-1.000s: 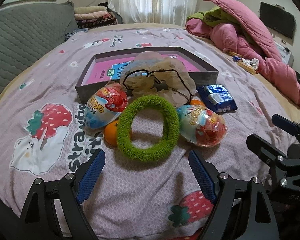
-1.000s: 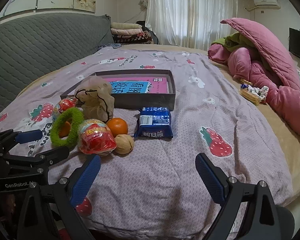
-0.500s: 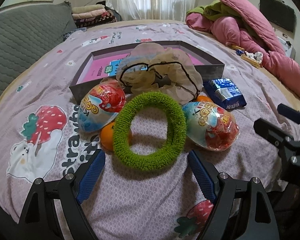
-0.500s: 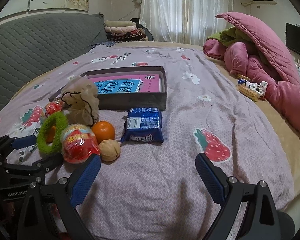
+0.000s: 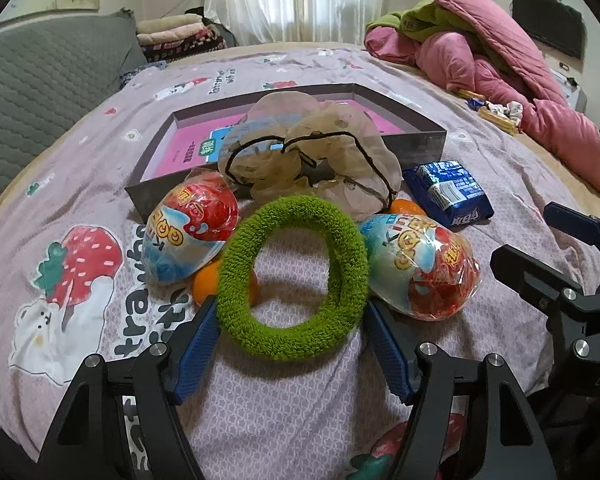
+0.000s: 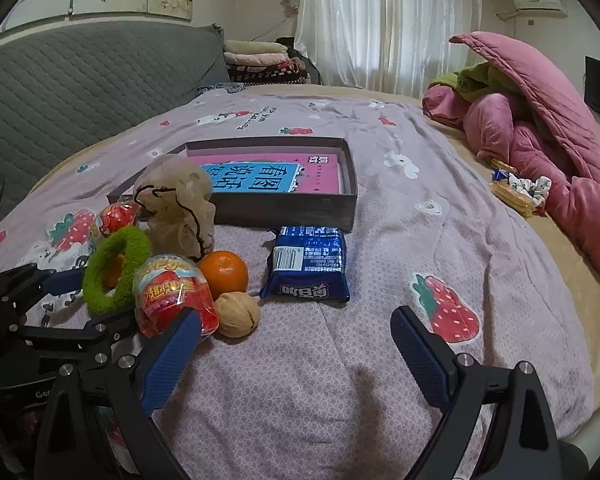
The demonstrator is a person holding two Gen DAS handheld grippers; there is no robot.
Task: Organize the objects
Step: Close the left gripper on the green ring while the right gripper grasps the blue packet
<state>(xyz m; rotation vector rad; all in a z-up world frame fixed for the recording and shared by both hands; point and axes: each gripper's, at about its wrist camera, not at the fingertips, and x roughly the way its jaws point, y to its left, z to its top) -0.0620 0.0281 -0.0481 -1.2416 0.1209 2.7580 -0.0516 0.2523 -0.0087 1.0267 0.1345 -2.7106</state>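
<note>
With its jaws just closing, the left gripper [image 5: 292,342] straddles the near arc of the green ring [image 5: 296,276] without visibly pinching it, the ring half-hiding an orange [image 5: 202,286]; the right gripper [image 6: 296,352] gapes empty.

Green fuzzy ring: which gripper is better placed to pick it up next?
Left. The left gripper already straddles the green ring, its jaws just closing; the right gripper hangs open over bare bedspread.
</note>
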